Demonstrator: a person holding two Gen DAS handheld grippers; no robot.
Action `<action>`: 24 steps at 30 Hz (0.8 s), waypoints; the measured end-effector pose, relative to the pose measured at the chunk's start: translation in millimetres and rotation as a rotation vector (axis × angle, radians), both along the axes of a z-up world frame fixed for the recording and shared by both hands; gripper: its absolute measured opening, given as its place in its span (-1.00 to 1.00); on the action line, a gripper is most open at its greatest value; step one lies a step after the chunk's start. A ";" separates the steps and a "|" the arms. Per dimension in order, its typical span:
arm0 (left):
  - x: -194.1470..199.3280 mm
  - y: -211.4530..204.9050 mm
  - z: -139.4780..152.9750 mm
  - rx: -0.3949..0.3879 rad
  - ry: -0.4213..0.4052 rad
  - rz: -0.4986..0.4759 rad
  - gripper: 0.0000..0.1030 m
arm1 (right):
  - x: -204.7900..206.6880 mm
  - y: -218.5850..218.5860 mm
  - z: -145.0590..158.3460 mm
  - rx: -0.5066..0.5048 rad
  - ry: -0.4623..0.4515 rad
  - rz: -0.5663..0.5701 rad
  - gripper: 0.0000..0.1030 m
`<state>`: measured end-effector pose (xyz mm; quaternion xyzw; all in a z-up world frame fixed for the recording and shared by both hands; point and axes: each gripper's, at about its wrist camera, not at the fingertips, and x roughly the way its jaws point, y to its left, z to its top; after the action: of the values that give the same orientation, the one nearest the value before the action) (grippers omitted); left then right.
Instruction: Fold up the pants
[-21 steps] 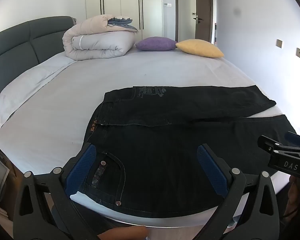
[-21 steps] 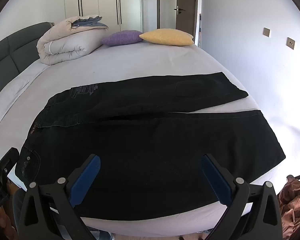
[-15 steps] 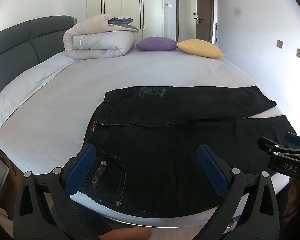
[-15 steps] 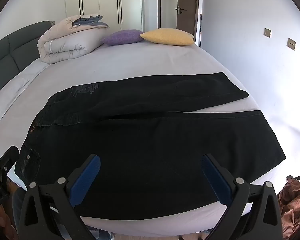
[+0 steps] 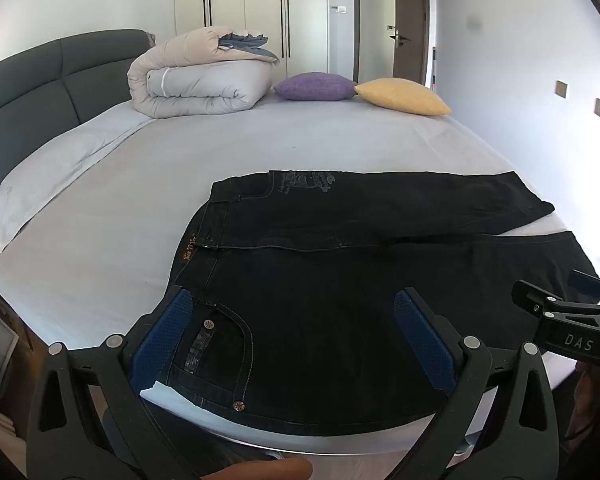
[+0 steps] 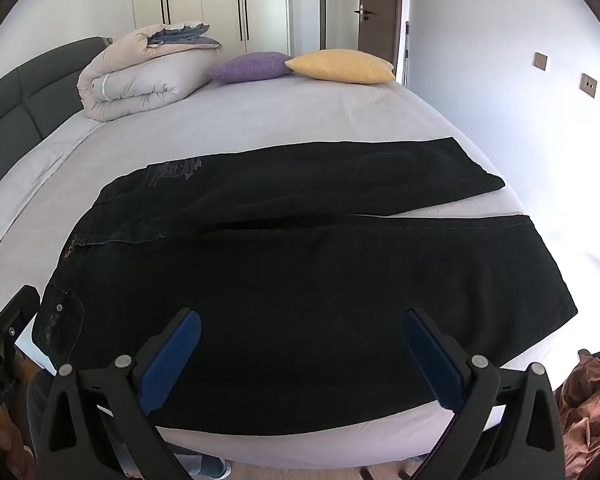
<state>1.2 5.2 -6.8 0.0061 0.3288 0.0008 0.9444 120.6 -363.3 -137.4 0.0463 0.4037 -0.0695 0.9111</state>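
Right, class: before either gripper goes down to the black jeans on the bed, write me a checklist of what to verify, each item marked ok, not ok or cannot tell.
1. Left gripper jaws wide open, nothing between them: ok.
2. Right gripper jaws wide open, nothing between them: ok.
3. Black jeans spread flat on the bed, legs apart and running to the right: ok.
4. Left gripper lined up over the waist end, by the back pocket: ok.
5. Fold area free: rolled duvet, purple cushion and yellow cushion lie far from the jeans: ok.
6. Near edge of the jeans fully on the mattress: cannot tell; the grippers hide part of it.
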 end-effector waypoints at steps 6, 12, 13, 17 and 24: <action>0.4 0.6 -0.9 0.001 0.002 0.002 1.00 | -0.2 0.5 -0.3 0.000 0.002 -0.002 1.00; 1.9 3.7 -5.8 -0.001 0.004 0.005 1.00 | 0.5 -0.7 -1.5 -0.002 0.003 -0.001 1.00; 1.8 3.2 -5.1 0.000 0.005 0.005 1.00 | 0.5 -1.1 -1.4 -0.002 0.003 -0.001 1.00; 3.0 4.7 -7.2 -0.002 0.008 0.006 1.00 | 0.7 -1.5 -1.2 -0.001 0.004 -0.001 1.00; 3.8 6.9 -9.0 -0.006 0.009 0.006 1.00 | 0.8 -1.9 -1.3 -0.002 0.004 -0.001 1.00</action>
<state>5.0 12.1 -15.9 0.0025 0.3330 0.0026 0.9429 121.4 -365.2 -138.7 0.0456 0.4054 -0.0701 0.9103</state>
